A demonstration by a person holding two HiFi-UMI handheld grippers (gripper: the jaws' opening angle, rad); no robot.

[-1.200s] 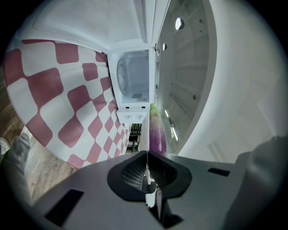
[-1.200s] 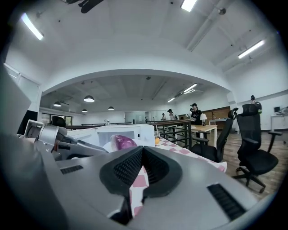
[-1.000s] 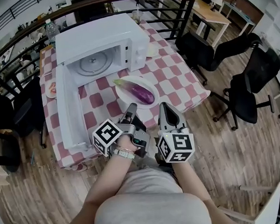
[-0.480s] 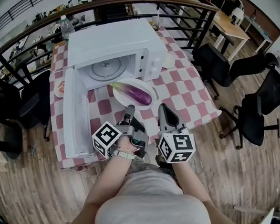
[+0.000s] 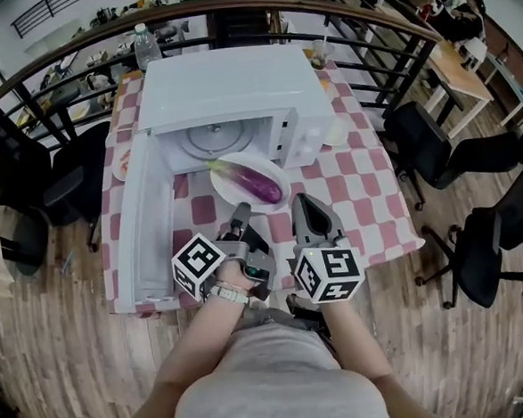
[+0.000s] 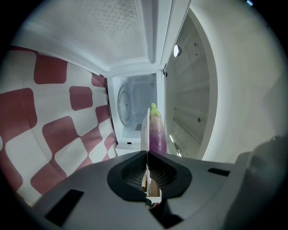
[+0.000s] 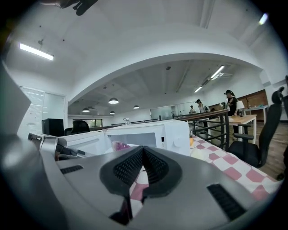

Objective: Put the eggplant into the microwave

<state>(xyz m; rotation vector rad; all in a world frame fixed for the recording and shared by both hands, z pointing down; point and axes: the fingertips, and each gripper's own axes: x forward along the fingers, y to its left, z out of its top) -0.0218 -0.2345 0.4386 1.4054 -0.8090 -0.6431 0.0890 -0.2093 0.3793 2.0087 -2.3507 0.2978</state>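
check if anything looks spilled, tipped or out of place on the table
Nothing stands out. The microwave stands with its door open, the eggplant lies whole on its white plate before the opening, and nothing is spilled.

Checked tablecloth (image 5: pixel 369 209) spreads ahead of the left gripper (image 5: pixel 241 210) and right gripper (image 5: pixel 304 201), with a white plate (image 5: pixel 225 192) just past both tips. Water bottle (image 5: pixel 145 44) far ahead-left, railing (image 5: pixel 375 39) beyond, black office chair (image 5: pixel 436 151) off right, wooden floor (image 5: pixel 57 352) below.

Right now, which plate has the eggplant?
The white plate in front of the open microwave holds the eggplant. The plate at its left and the plate at its right don't.
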